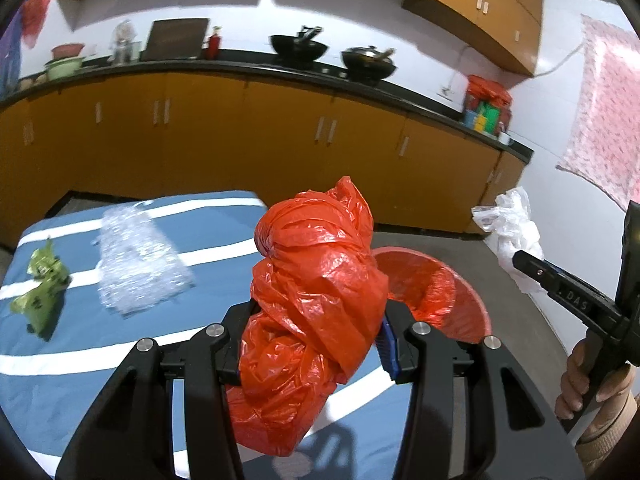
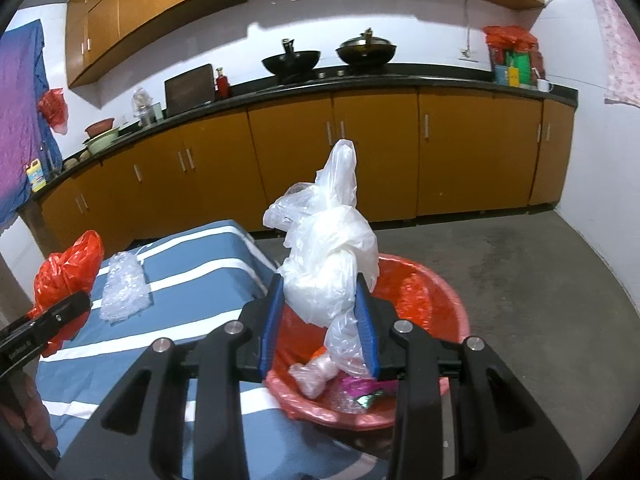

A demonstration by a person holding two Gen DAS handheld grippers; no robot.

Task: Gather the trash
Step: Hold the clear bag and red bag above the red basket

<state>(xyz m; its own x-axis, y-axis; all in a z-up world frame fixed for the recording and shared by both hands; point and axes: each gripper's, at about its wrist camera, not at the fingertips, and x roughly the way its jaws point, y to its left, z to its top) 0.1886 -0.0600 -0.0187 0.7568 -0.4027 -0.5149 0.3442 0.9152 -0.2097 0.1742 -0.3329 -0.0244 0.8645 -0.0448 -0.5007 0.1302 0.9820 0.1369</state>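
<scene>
Holding: left claw (image 1: 316, 344) clamps crumpled red plastic bag (image 1: 320, 280) above blue-striped surface (image 1: 80, 340); right claw (image 2: 320, 320) clamps white plastic bag (image 2: 332, 252) over red-lined round bin (image 2: 440, 292). Advice: release centred over bin.

I see the bin (image 2: 448, 300) on the floor just right of the table (image 2: 192, 280). On the table, the bubble wrap (image 1: 140, 260) lies left of the bin, the wrapper (image 1: 40, 284) further left. Counter (image 2: 360, 80) runs behind the table.
</scene>
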